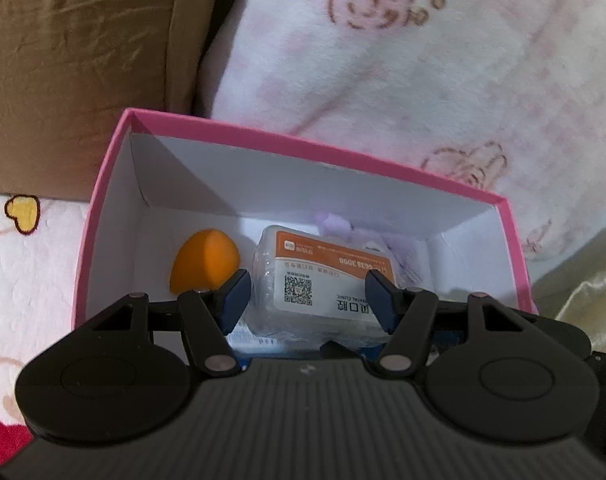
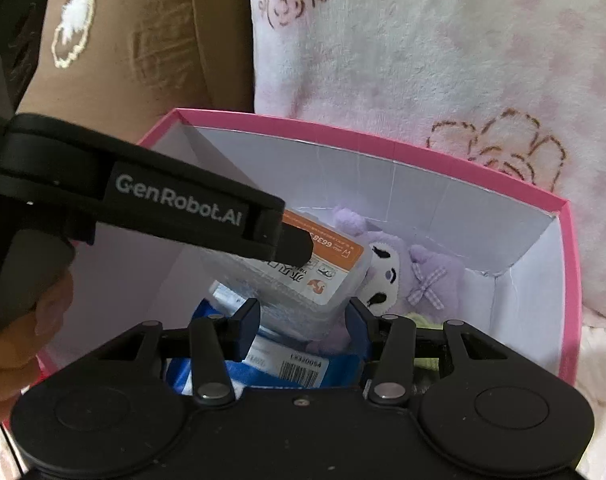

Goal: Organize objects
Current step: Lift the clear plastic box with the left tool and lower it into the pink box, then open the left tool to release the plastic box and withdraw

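Floral blanket on bed, pink box atop. Left claw and right claw both clenched on clear plastic case, lowered inside box; orange egg at 9 o'clock, purple plush at 2 o'clock. Placing step; next likely release, withdraw upward

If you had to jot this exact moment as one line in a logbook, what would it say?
left gripper: shut on clear plastic case | right gripper: shut on same case | place: over pink box | inside: orange sponge, purple plush

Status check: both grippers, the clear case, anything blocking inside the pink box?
Both grippers shut on clear case, over pink box. Plush, orange egg, blue pack beneath.
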### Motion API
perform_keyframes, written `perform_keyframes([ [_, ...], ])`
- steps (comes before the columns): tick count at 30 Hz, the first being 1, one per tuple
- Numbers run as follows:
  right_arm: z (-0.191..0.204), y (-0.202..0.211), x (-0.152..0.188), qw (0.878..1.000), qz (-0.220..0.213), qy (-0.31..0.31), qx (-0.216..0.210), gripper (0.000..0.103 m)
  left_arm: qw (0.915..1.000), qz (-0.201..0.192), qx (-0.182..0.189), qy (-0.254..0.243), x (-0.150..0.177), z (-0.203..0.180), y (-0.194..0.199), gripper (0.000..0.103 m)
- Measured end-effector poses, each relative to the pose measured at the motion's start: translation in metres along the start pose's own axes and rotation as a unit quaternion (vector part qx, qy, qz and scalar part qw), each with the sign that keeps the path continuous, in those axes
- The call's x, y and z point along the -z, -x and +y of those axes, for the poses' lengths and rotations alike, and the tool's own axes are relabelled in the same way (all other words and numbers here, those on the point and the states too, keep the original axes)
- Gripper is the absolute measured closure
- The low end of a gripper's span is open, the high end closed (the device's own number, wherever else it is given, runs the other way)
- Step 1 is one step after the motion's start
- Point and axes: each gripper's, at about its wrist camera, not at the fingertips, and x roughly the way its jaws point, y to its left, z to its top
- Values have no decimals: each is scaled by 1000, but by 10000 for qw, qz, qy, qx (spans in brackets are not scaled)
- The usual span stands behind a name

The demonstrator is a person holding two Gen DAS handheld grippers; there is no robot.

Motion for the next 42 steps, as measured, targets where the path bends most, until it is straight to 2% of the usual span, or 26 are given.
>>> perform_keyframes([
  [5,7,-8,-11,9996,-61,228,163,52,9996,-263,-79,-52,-4,2,2,42],
  [8,11,-14,-10,9988,-38,402,265,55,9997,-205,-114,-96,-4,4,-1,44],
  [11,9,-20,-10,9992,83,344,209,61,9993,-223,-252,-152,-2,5,-5,46],
  [17,3,-24,-14,9994,234,102,251,63,9986,-251,-389,-264,-4,-2,-13,48],
  [20,0,-10,-7,9999,65,46,140,60,9980,-269,-460,-350,-2,-6,-7,50],
  [23,-2,10,4,10000,-47,-26,-11,58,9967,-315,-471,-586,2,-13,5,46],
  [28,4,42,26,9993,-350,-71,-119,56,9931,-167,-561,-1020,12,-25,27,45],
  [33,15,62,28,9983,-524,-111,-235,54,9958,-146,-388,-812,20,-25,49,44],
  [37,17,88,29,9982,-562,-143,-164,50,9942,48,-388,-999,20,-31,72,44],
  [42,19,128,34,9976,-681,-92,-28,39,9896,-17,-398,-1384,28,-46,124,37],
])
